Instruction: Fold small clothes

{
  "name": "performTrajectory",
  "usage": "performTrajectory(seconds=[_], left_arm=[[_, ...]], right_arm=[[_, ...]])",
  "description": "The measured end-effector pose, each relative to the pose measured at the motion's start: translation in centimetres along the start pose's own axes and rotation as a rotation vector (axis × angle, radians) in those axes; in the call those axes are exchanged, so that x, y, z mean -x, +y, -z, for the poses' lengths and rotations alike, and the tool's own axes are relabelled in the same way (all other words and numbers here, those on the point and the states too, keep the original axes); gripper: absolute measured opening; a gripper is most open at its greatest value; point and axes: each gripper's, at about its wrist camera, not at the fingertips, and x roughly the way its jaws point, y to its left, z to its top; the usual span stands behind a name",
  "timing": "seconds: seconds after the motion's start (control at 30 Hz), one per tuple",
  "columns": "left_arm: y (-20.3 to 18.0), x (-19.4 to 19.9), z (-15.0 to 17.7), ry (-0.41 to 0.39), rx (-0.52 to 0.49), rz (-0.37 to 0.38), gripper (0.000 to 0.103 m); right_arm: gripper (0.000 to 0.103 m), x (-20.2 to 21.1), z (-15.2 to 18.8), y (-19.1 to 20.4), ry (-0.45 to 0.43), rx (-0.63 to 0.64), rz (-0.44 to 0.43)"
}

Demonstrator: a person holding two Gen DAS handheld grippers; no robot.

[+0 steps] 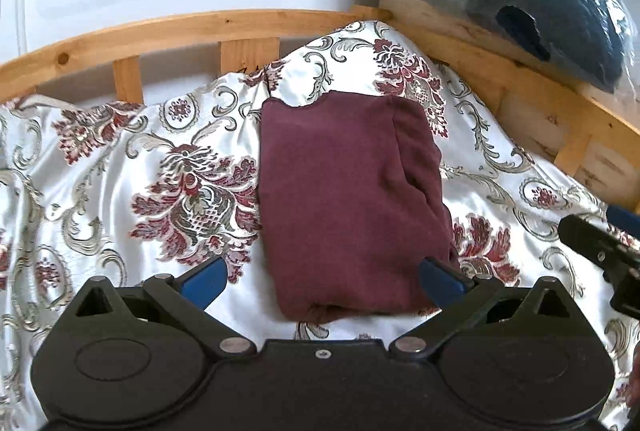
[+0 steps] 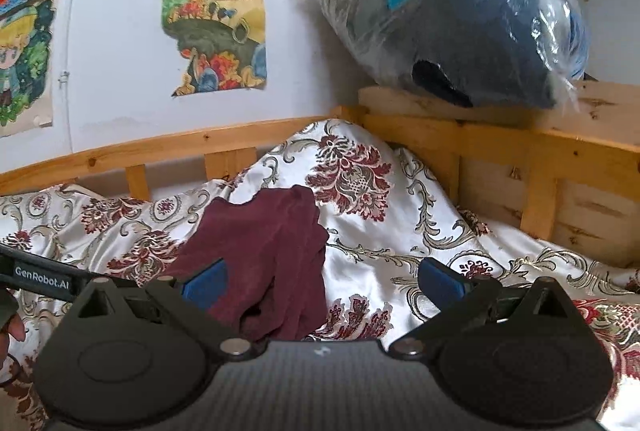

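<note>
Maroon garment [image 1: 344,199], folded to a rectangle, centre frame on floral bedspread [image 1: 120,167]; left gripper [image 1: 322,281] & right gripper [image 2: 322,281] jaws apart, empty. Fold looks done; next: 1 tidy or set aside

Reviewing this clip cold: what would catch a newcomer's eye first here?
The maroon garment, folded into a compact block, lies mid-bed on the floral bedspread. The left gripper sits open at its near edge, the right gripper open beside it. A plastic-wrapped blue bundle sits on the wooden bed frame.
</note>
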Motion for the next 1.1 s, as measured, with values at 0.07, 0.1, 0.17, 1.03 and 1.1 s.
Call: performTrajectory(seconds=[0.07,0.1,0.17,1.03,1.1], left_arm=[[-0.3,0.9,0.2,-0.008,0.005,-0.014,0.102],[-0.4,1.5,0.3,-0.011,0.010,-0.015,0.102],[-0.7,2.7,0.5,-0.018,0.013,-0.012,0.102],[3.3,10.4,8.0,-0.043,0.095,-0.084,0.102],[3.4,10.1,8.2,-0.047,0.088,-0.091,0.102]], right_arm=[[0.103,0.6,-0.1,0.0,-0.004,-0.013,-0.001],[0.103,0.9,-0.1,0.0,-0.001,-0.023,-0.002],[0.103,1.5,-0.2,0.0,-0.001,-0.041,-0.009],[0.103,7.6,2.7,5.0,0.129,0.049,0.038],[0.103,7.3,3.1,5.1,0.144,0.046,0.050]])
